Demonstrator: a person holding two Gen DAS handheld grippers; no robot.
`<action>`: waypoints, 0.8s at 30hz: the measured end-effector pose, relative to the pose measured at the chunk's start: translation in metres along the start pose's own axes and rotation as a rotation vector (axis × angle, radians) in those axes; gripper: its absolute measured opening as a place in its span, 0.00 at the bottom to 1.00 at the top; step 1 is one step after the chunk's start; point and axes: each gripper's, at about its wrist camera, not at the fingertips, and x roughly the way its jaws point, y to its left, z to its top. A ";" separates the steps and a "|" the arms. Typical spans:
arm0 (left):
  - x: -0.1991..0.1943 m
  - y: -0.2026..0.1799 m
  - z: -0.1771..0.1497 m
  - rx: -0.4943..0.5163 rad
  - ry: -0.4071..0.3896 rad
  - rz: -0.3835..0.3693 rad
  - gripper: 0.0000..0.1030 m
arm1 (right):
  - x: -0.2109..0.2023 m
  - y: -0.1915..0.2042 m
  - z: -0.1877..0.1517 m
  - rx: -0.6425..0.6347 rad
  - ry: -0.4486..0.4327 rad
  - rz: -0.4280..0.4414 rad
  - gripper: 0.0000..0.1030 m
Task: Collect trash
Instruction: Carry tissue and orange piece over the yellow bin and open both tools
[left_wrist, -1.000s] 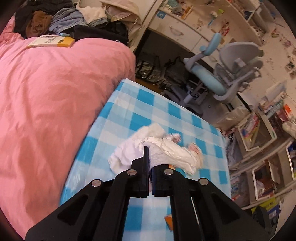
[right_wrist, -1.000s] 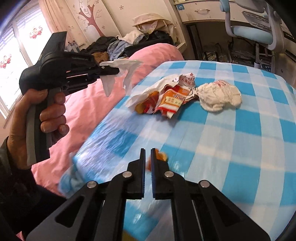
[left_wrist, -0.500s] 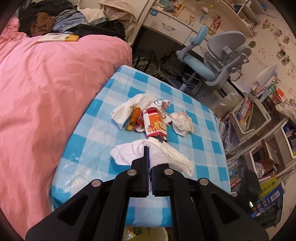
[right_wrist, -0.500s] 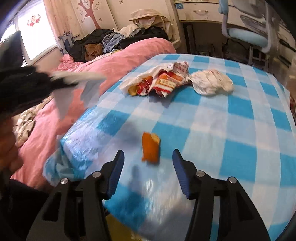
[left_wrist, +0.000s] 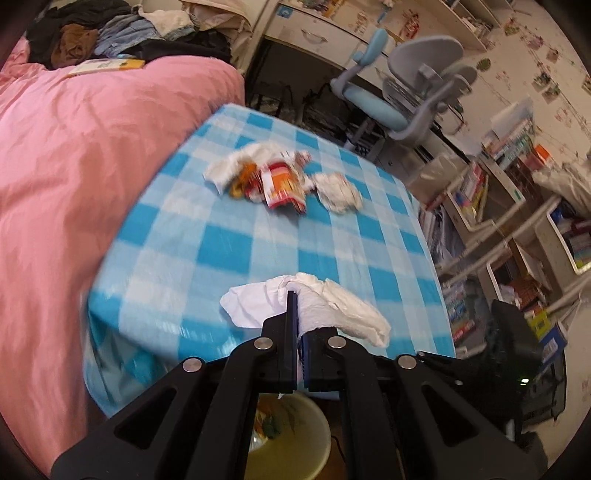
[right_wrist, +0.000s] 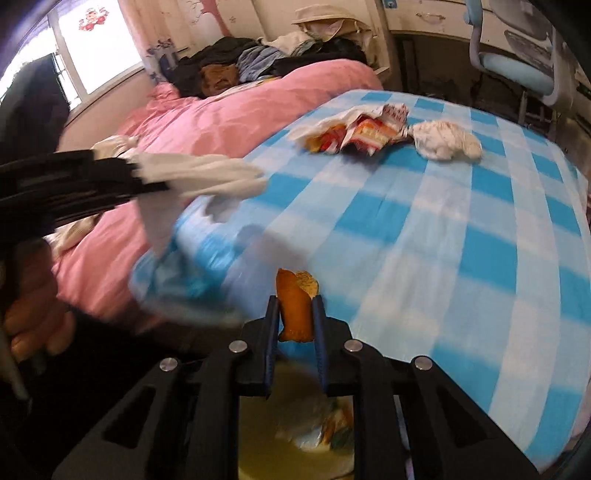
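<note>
1. While my left gripper (left_wrist: 297, 314) stays pressed together on a white tissue (left_wrist: 325, 306), the tissue drapes off both sides of its tips, above the near edge of the table (left_wrist: 236, 243).
2. My right gripper (right_wrist: 295, 314) has just been closing and now pinches an orange peel (right_wrist: 295, 306) between its pads.
3. Below both grippers, past the table edge, I see a yellow bin (right_wrist: 280, 443) with scraps inside.
4. Far ahead of the grippers, a wrapper (left_wrist: 280, 182) lies on the table, a crumpled tissue (left_wrist: 338, 192) just right of it.
5. Left of the table is a pink bed (left_wrist: 74, 166).
</note>
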 end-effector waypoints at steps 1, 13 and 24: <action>-0.002 -0.003 -0.010 0.007 0.012 -0.002 0.02 | -0.002 0.003 -0.006 0.000 0.014 0.009 0.18; 0.002 -0.025 -0.126 0.036 0.258 0.044 0.03 | -0.028 0.013 -0.064 -0.002 0.136 -0.062 0.40; -0.026 -0.026 -0.096 0.029 0.021 0.184 0.73 | -0.027 -0.006 -0.014 -0.053 -0.022 -0.209 0.68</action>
